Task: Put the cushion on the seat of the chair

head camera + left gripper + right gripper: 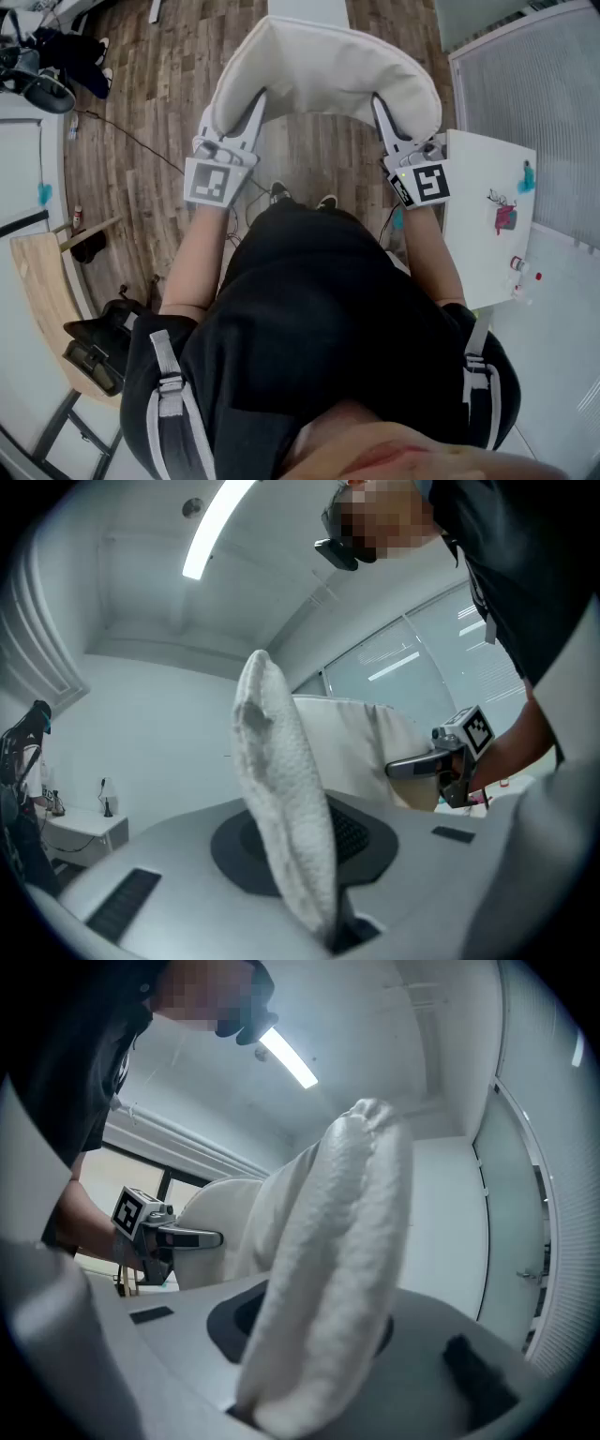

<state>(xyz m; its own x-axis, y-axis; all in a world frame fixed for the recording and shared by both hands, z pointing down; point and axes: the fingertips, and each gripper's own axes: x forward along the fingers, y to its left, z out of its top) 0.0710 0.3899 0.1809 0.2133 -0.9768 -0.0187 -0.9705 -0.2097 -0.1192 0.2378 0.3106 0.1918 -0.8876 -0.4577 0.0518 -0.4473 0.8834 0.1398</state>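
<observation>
Cushion [319, 66] sags in the head view between the left gripper [239, 111] and the right gripper [389, 117], over open wooden floor [169, 84]. A white table [483, 234] crowds the right side.

Left gripper view: the jaws are pinched on one cushion edge.

Right gripper view: the jaws are clamped on the opposite edge, with a ceiling light [286, 1054] above.

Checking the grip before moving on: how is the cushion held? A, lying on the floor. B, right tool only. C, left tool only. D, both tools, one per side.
D: the left tool and the right tool each clamp one side edge of the cushion.
</observation>
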